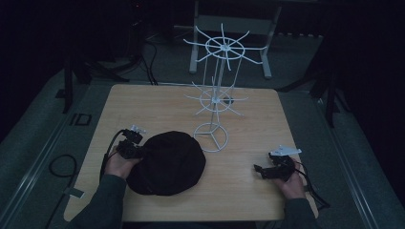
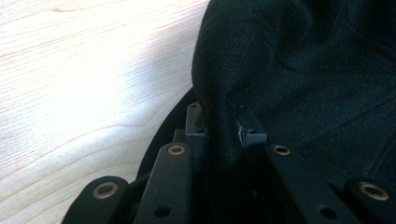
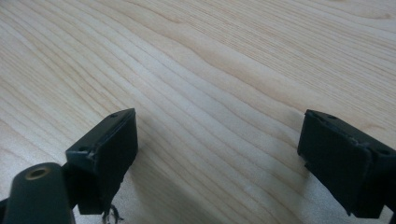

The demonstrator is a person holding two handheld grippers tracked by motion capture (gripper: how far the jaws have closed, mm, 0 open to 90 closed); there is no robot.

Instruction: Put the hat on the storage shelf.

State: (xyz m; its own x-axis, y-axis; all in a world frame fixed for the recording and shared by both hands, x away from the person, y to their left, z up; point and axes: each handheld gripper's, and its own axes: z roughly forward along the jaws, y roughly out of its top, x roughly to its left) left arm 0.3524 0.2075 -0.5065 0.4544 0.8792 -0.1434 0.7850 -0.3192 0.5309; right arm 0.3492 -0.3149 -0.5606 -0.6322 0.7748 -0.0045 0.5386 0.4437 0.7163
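A black fabric hat [image 1: 167,163] lies on the wooden table [image 1: 248,119] at the front left. My left gripper [image 1: 137,151] sits at the hat's left edge, shut on a fold of its rim. In the left gripper view the dark cloth of the hat [image 2: 299,74] is pinched between the two jaws, with my left gripper [image 2: 220,128] closed around it. My right gripper [image 1: 259,169] rests low over the table at the front right, open. In the right gripper view my right gripper [image 3: 217,149] has bare wood between its wide-apart jaws.
A white wire display stand [image 1: 217,90] with two tiers of radiating hooks rises from a ring base [image 1: 211,137] just right of the hat. Cables trail from both grippers. The floor around the table is dark, with a metal frame [image 1: 234,28] behind.
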